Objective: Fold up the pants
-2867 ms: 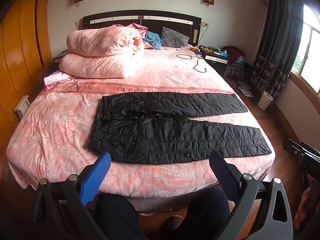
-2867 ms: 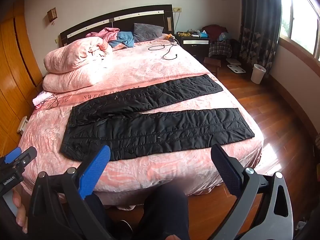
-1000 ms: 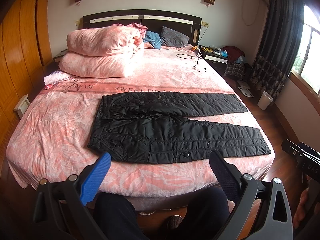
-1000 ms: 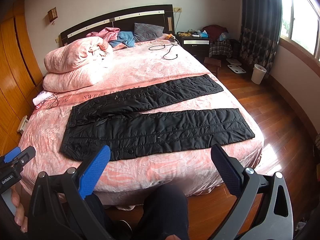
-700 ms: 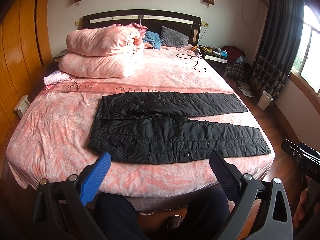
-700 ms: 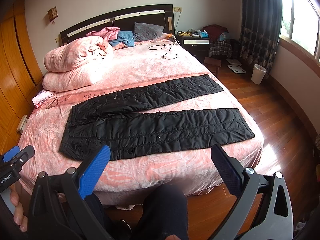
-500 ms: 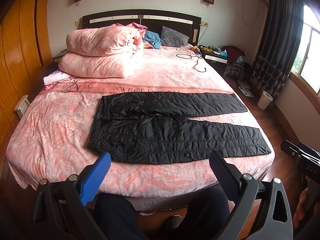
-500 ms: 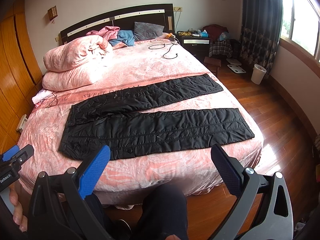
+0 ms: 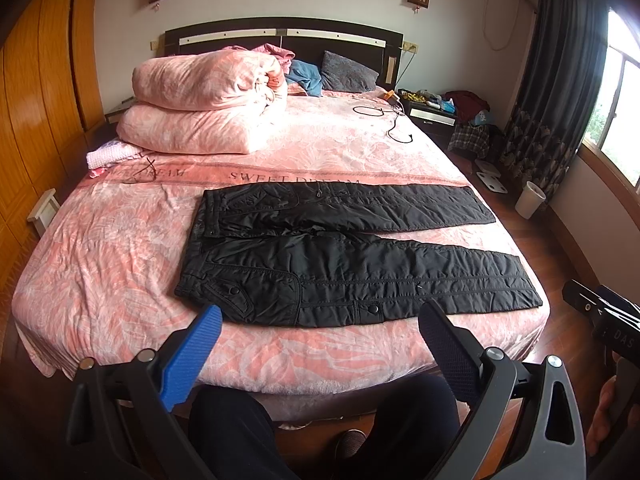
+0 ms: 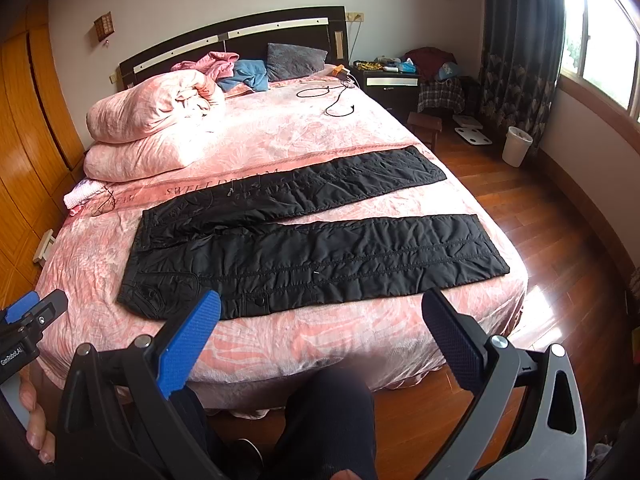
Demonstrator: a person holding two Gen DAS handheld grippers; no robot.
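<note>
The black pants point(image 9: 340, 256) are laid crosswise ahead of both spread, empty grippers: waistband toward the left gripper point(image 9: 320, 334), cuffs toward the right gripper point(image 10: 322, 318).

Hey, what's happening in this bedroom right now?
A person standing at the foot of a bed holds a gripper in each hand. The left gripper and right gripper are both open and empty, short of the mattress. A pair of black pants lies flat on the pink bedspread, legs spread apart, waistband on the left. Nothing is folded yet.
</note>
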